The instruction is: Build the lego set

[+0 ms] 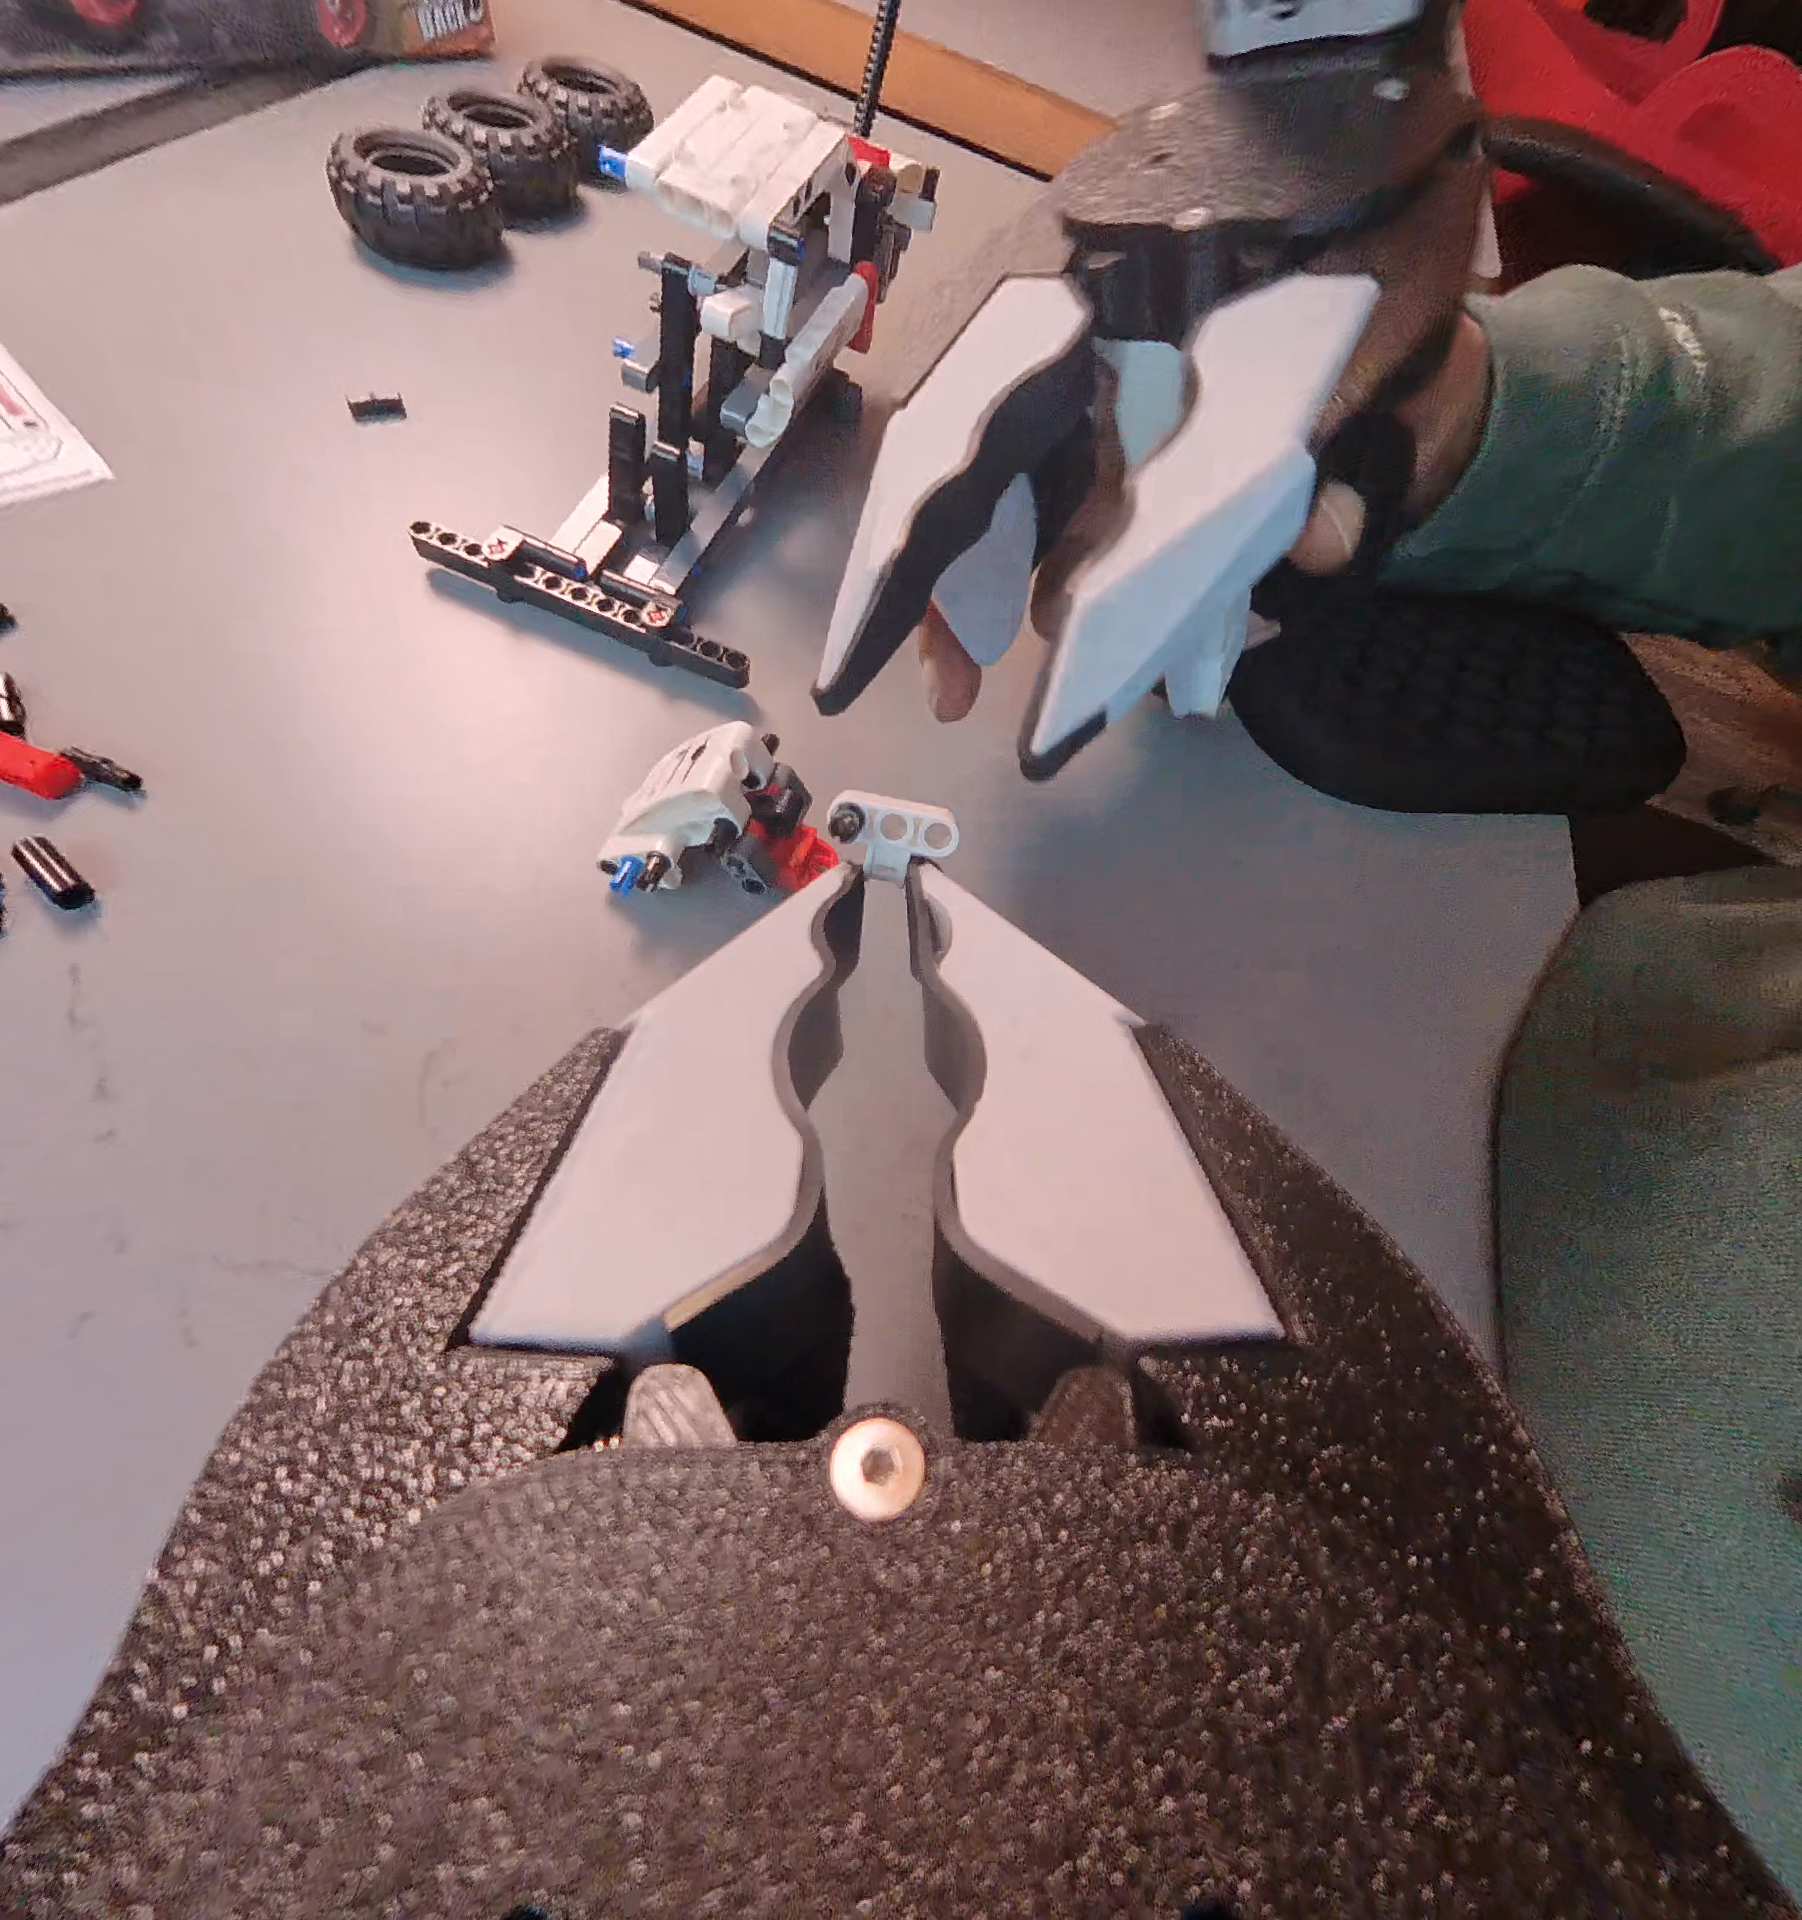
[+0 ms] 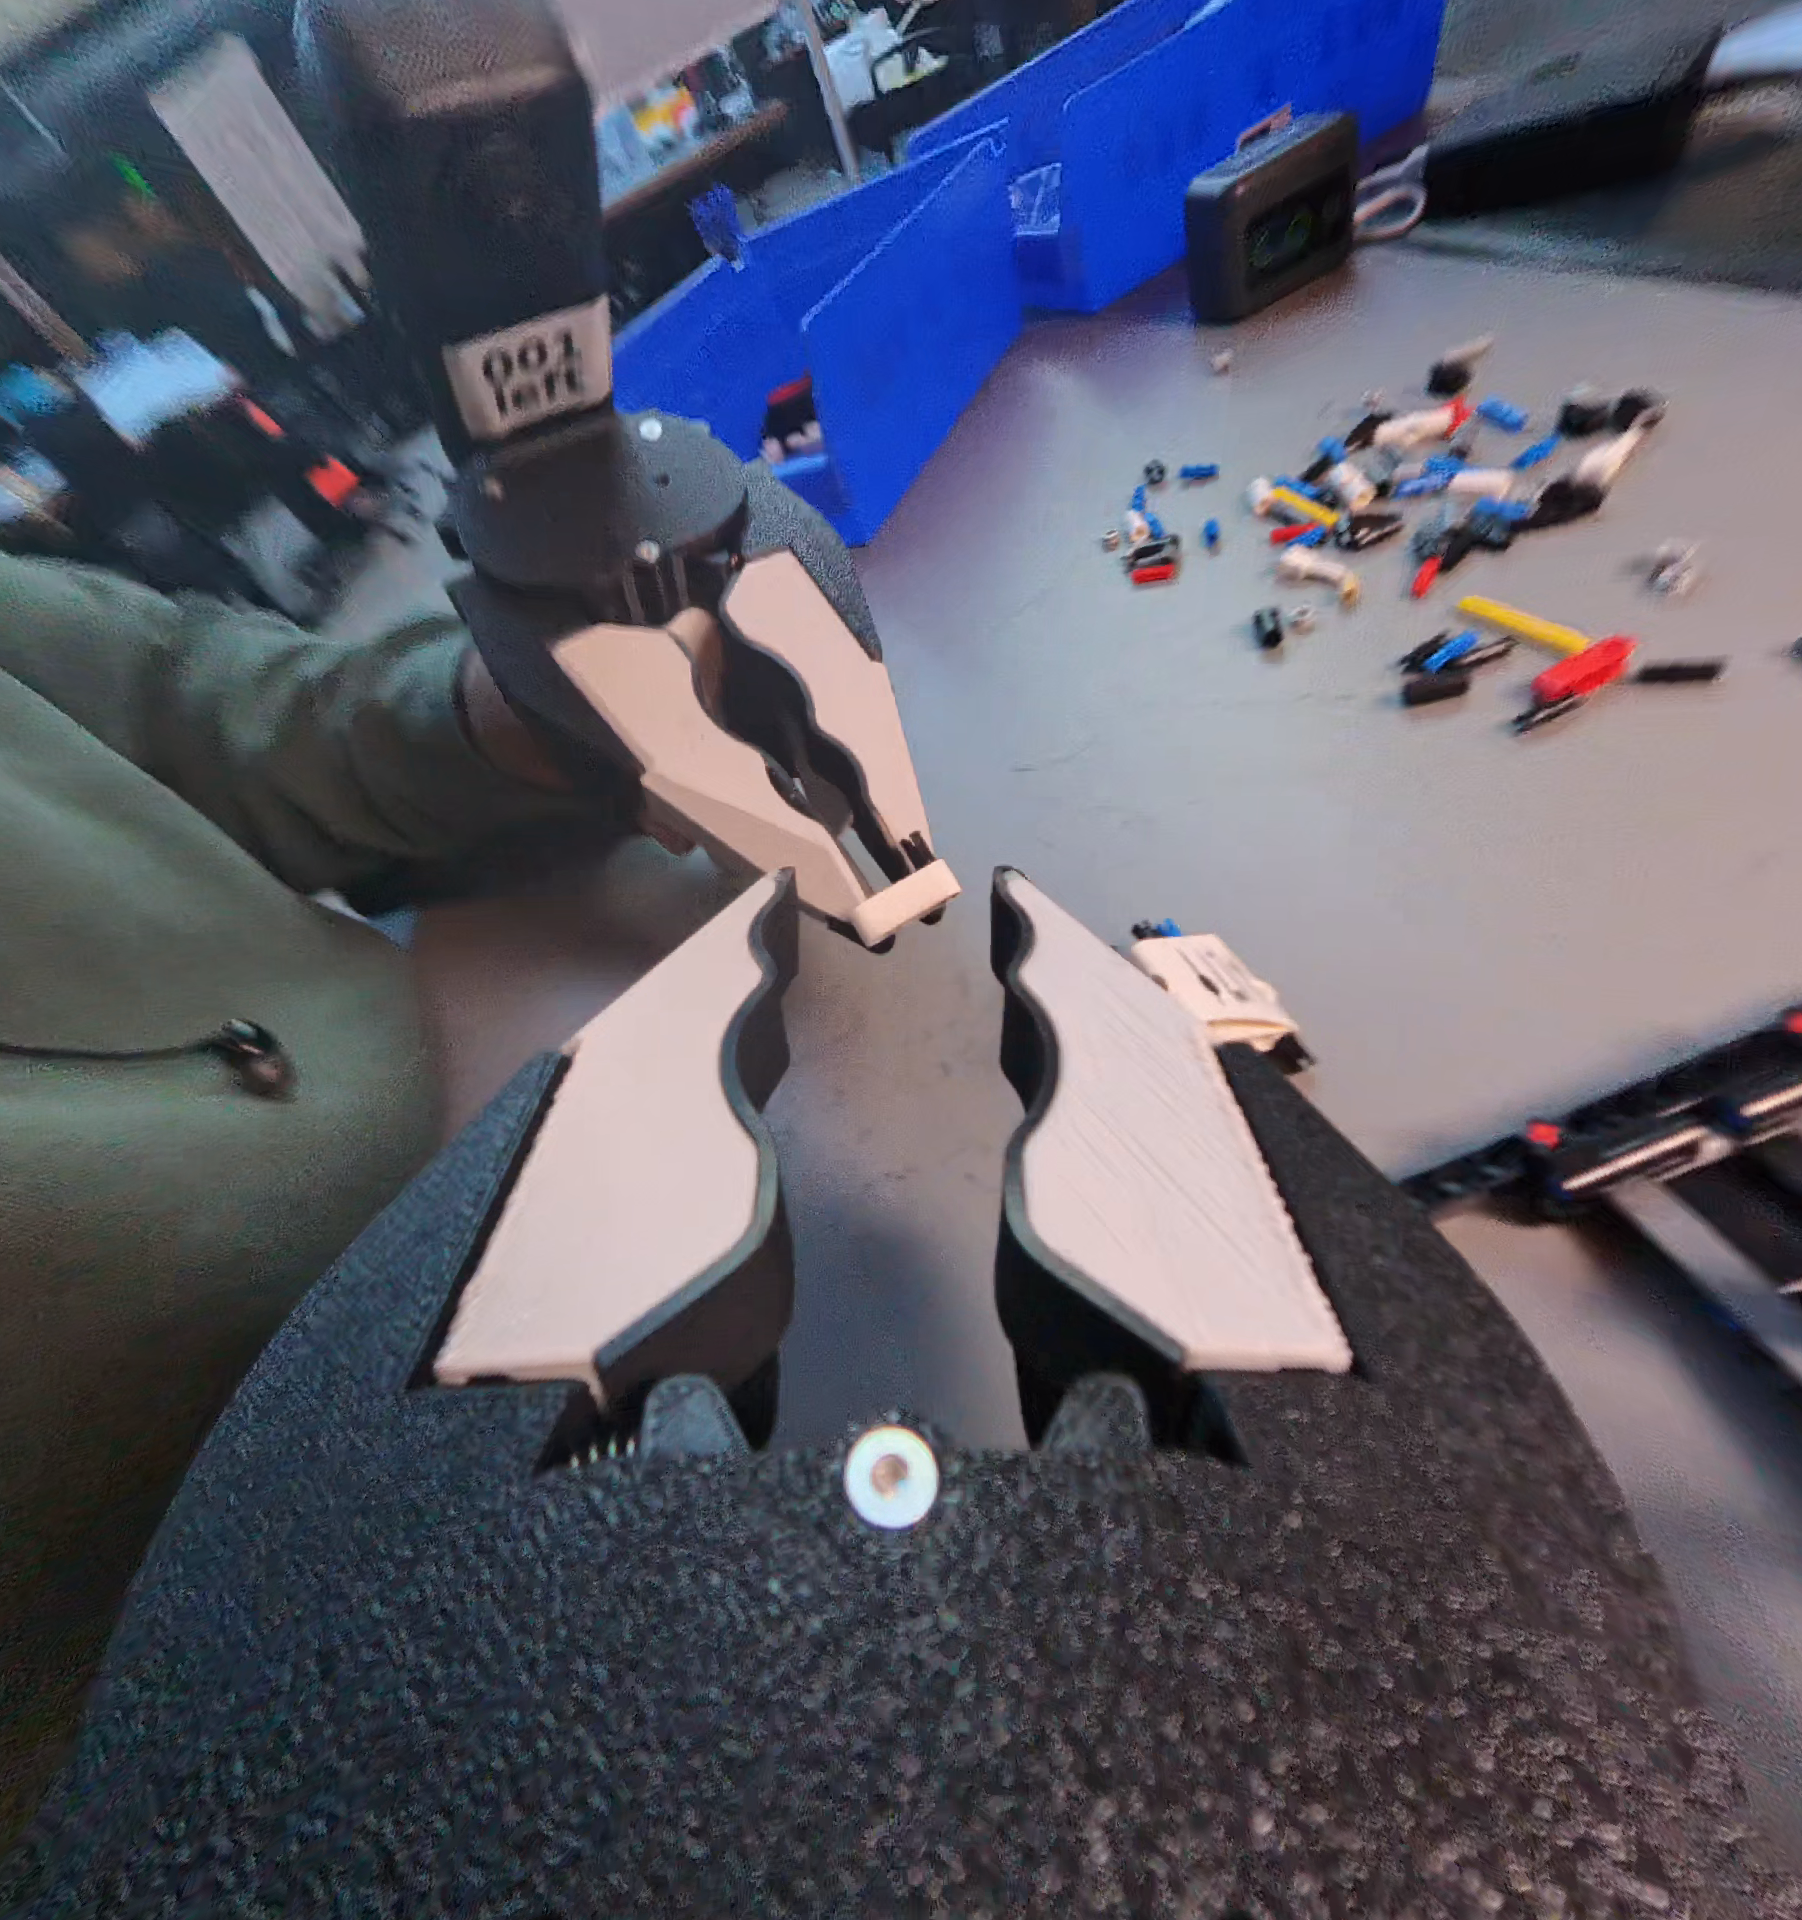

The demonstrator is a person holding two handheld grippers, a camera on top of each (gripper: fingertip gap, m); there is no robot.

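The left tongs are clamped on a small white holed plastic connector piece, held above the grey counter. The right tongs stand apart, empty. Judging by this, steady the connector and align its holes before pressing it onto the small white-and-red sub-assembly.

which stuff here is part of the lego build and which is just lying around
In the job:
left gripper shut on the white beam
right gripper, open
white and red sub-assembly
chassis
tyres
loose pieces

Lying about:
blue dividers
black camera
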